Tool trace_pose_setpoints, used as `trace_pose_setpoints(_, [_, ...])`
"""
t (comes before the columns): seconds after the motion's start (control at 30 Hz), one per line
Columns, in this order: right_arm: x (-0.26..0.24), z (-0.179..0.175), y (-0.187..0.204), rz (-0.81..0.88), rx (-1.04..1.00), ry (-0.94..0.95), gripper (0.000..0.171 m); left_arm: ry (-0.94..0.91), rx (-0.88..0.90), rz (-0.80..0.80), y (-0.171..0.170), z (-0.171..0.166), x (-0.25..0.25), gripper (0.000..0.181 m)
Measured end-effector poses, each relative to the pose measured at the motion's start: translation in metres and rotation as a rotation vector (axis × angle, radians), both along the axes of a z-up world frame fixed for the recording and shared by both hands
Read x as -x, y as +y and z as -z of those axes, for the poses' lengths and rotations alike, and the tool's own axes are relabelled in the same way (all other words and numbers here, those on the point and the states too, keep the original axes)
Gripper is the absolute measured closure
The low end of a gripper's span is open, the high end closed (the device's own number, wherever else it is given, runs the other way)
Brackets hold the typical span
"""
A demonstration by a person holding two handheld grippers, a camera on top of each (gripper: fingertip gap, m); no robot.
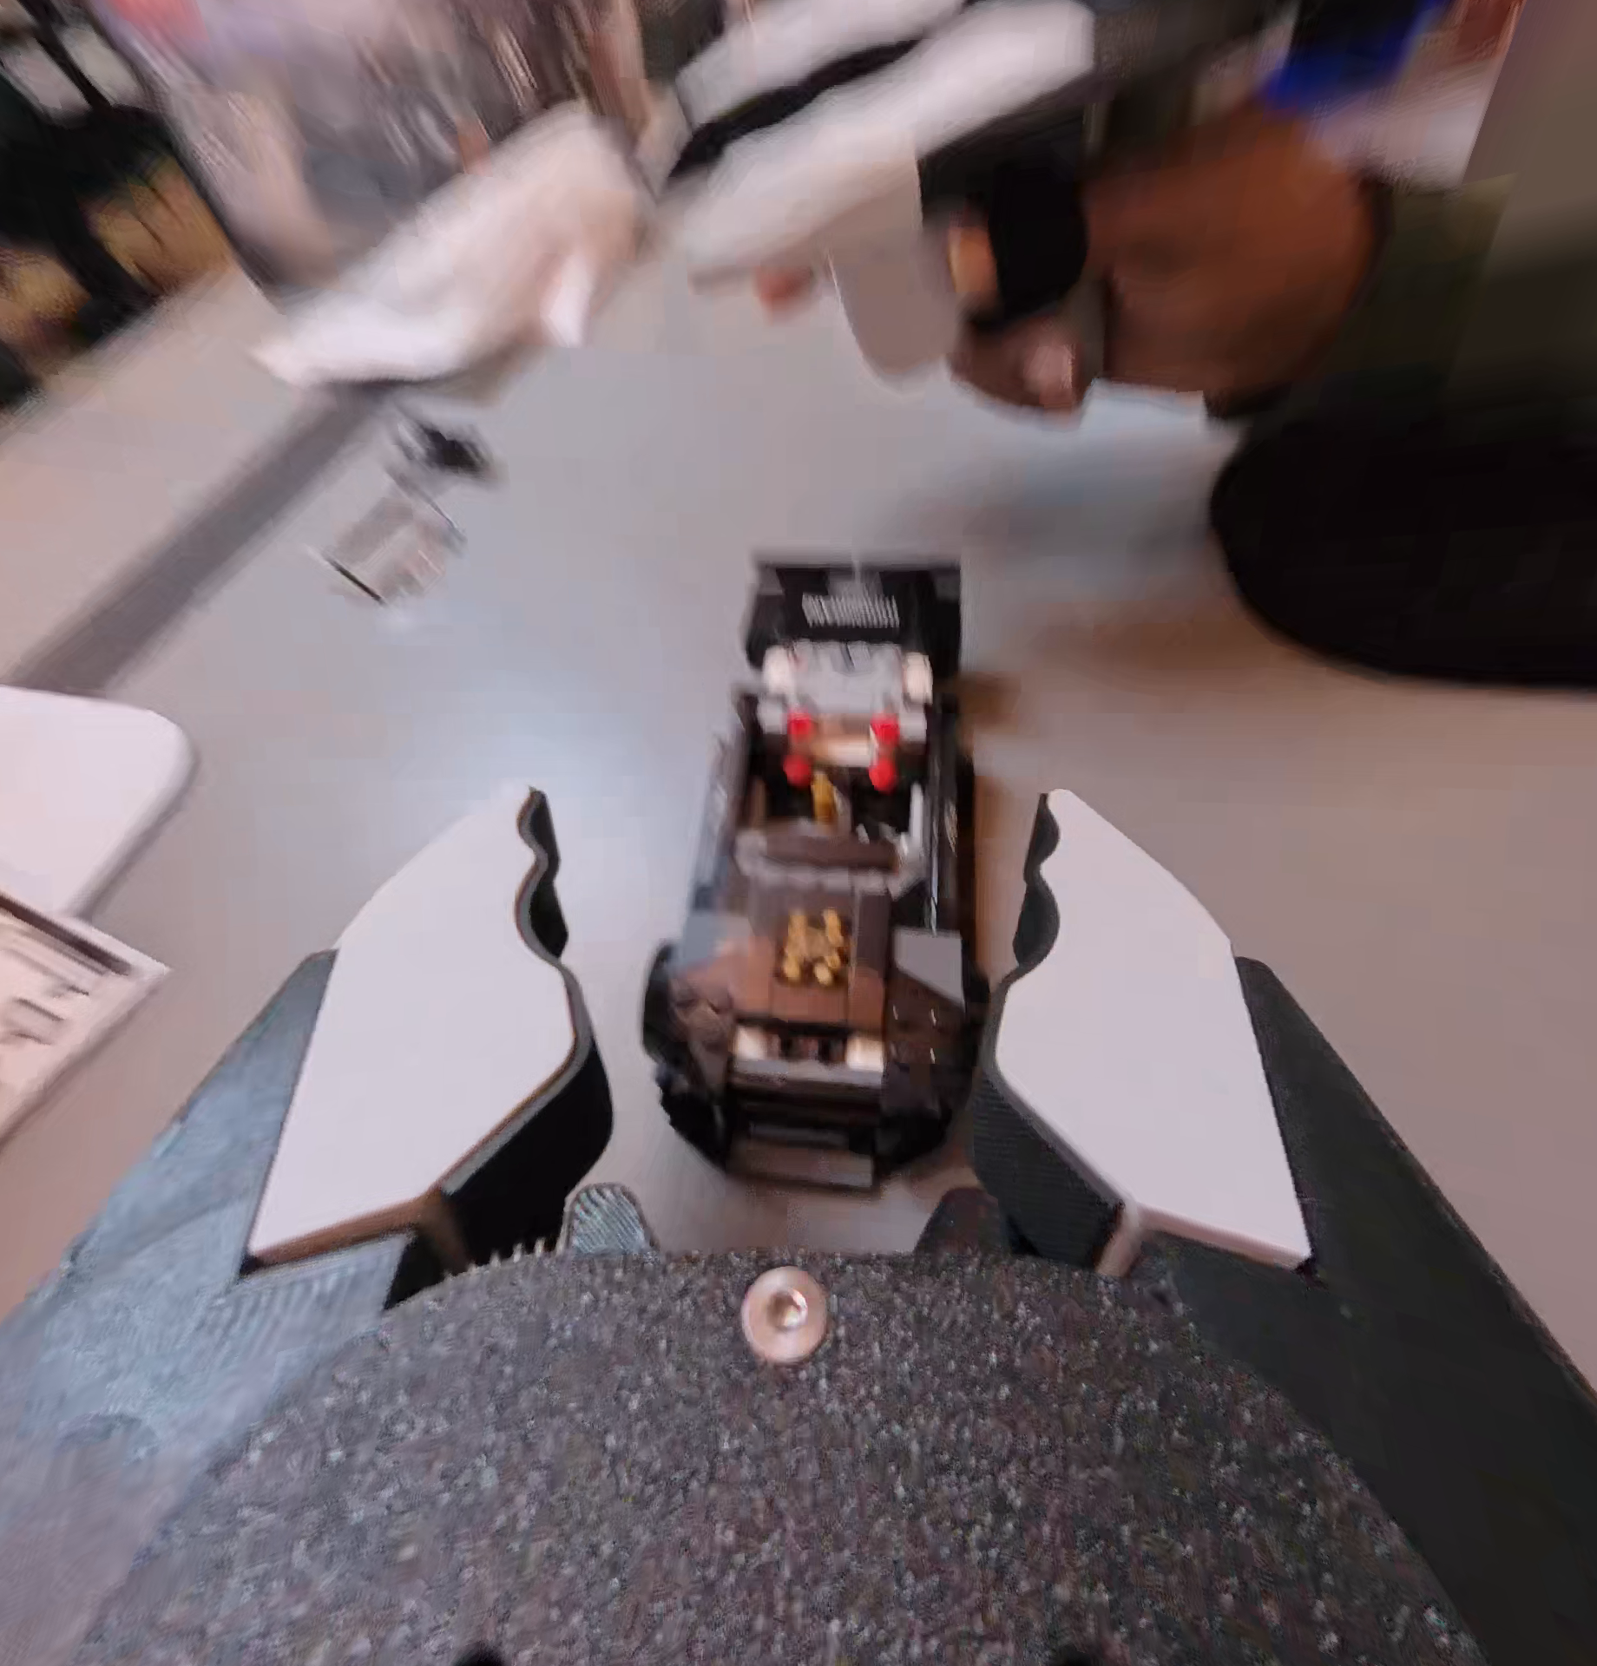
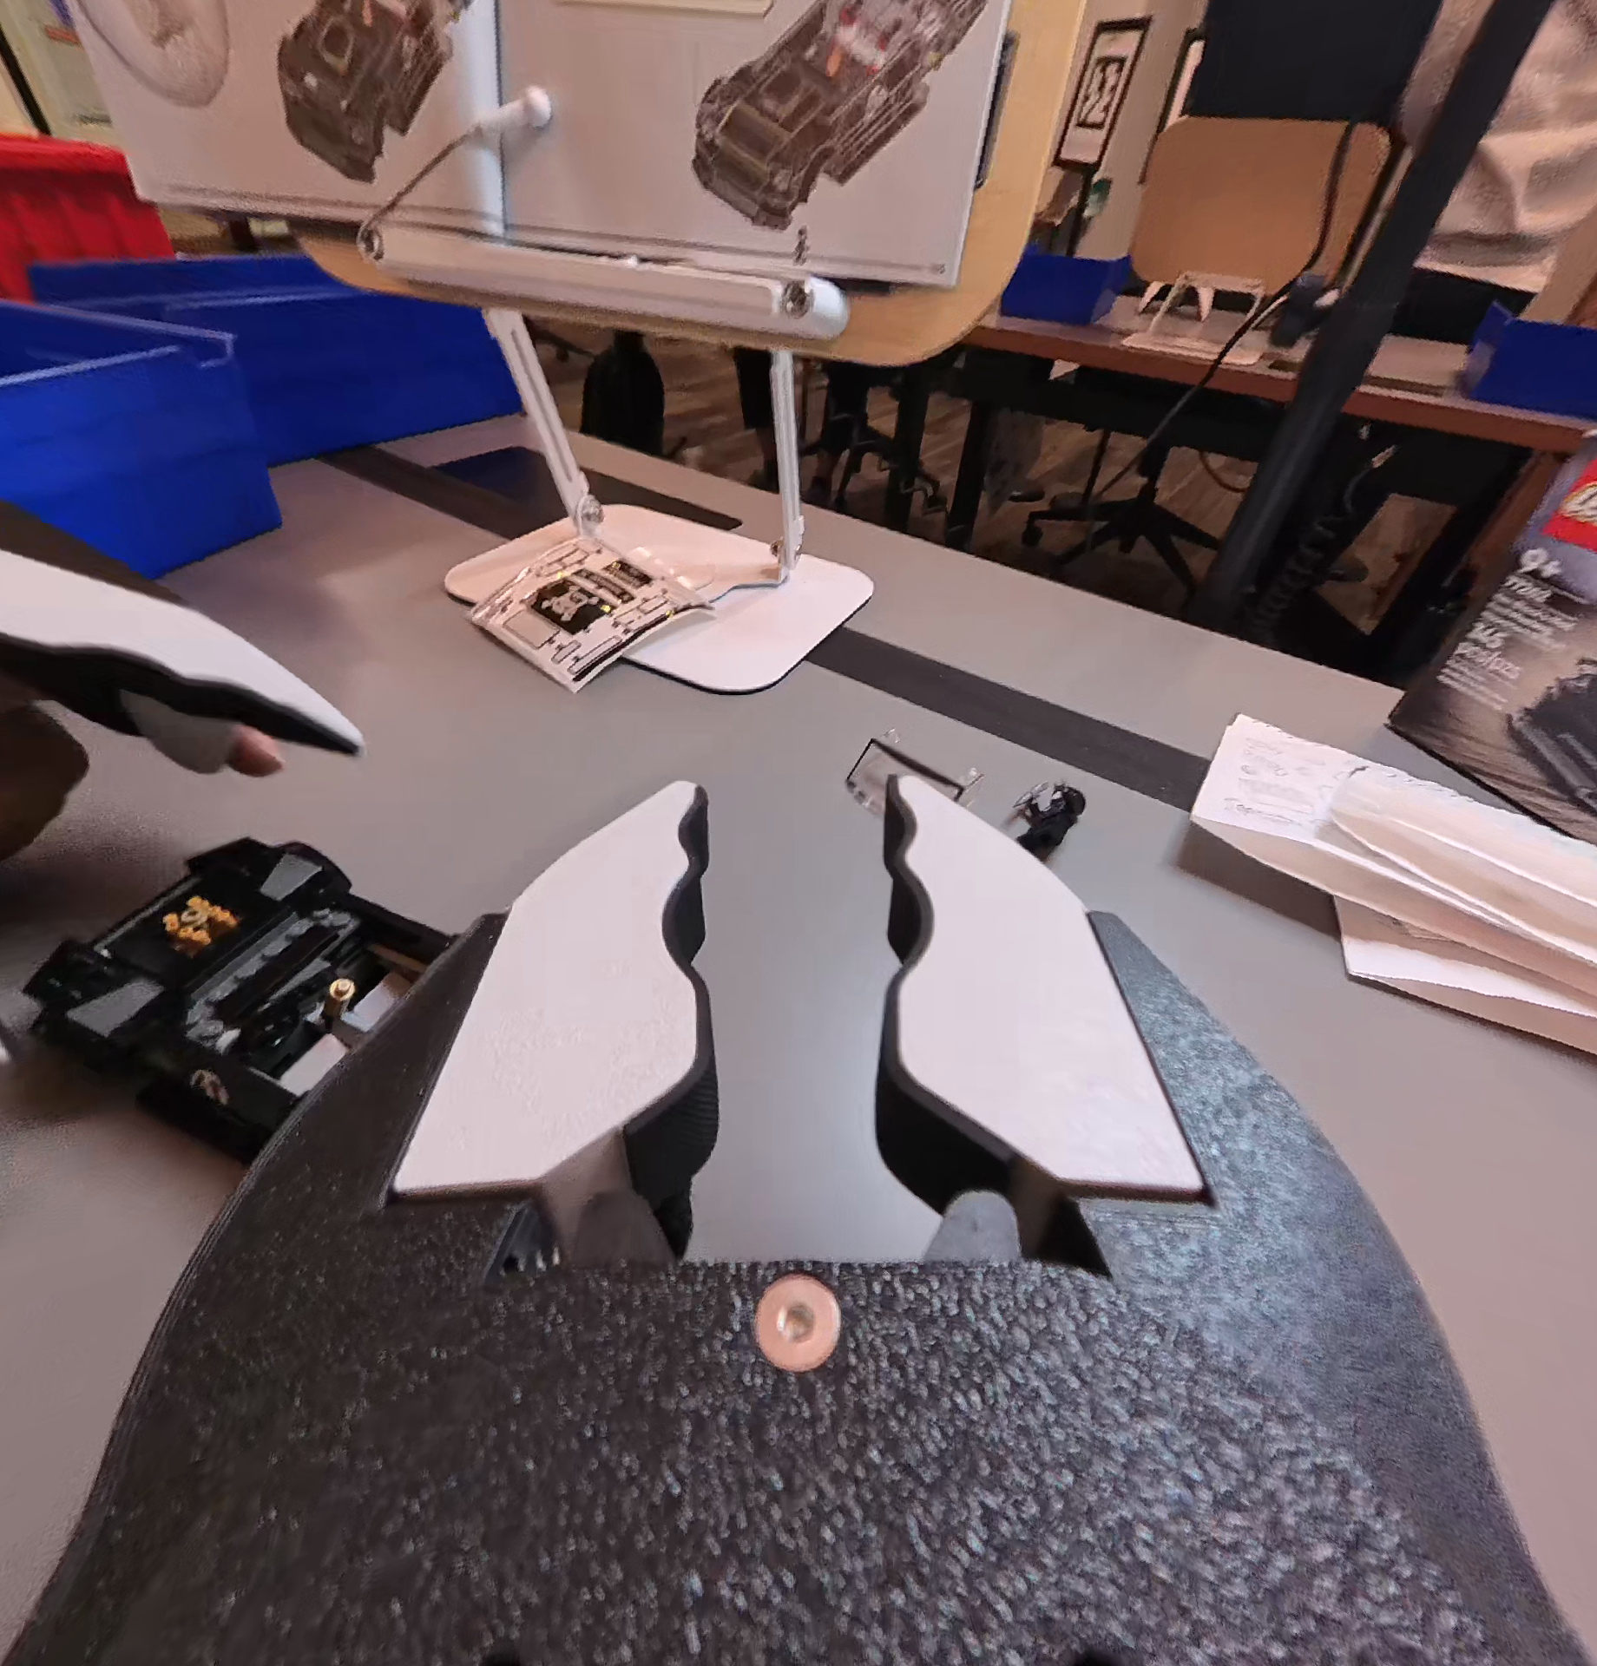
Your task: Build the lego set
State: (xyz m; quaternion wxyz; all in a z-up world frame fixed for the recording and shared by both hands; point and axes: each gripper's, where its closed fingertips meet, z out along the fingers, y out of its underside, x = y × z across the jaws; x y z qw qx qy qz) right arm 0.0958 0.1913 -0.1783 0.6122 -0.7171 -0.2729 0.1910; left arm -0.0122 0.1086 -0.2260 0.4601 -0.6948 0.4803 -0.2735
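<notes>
Now my left fingers (image 1: 790, 811) spread wide around the black lego car (image 1: 831, 910) on the grey surface (image 1: 506, 721); my right fingers (image 2: 795, 811) gape empty over bare room, printed lego box (image 2: 1534, 667) at the right edge.

Glossy black plastic lego car (image 1: 822, 901), matt grey table (image 2: 957, 631), rough-grained black gripper (image 2: 795, 802) body, clear plastic piece (image 2: 876, 771)

A: We see a grey table (image 2: 1002, 631) w/ a dark strip across; white stand base (image 2: 777, 622), sticker sheet (image 2: 587, 613) on its edge.

B: We add: black lego car (image 2: 218, 983) at left, clear piece (image 2: 876, 766) mid-table, paper bags (image 2: 1408, 865) and box (image 2: 1534, 685) at right.
</notes>
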Motion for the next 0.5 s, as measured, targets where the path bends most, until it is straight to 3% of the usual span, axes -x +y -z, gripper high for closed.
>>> trace_pose_setpoints(0.13, [-0.005,-0.012,0.0,0.023,-0.053,0.025,0.131,-0.273,-0.232,-0.19,0.016,-0.069,0.025,0.117])
trace_pose_setpoints(0.37, [0.003,-0.01,-0.006,-0.001,-0.053,-0.001,0.134,-0.447,-0.388,-0.506,0.027,-0.112,0.097,0.18])
trace_pose_setpoints(0.5, [0.003,-0.015,-0.009,0.009,-0.084,-0.02,0.142,-0.433,-0.395,-0.559,0.031,-0.108,0.114,0.181])
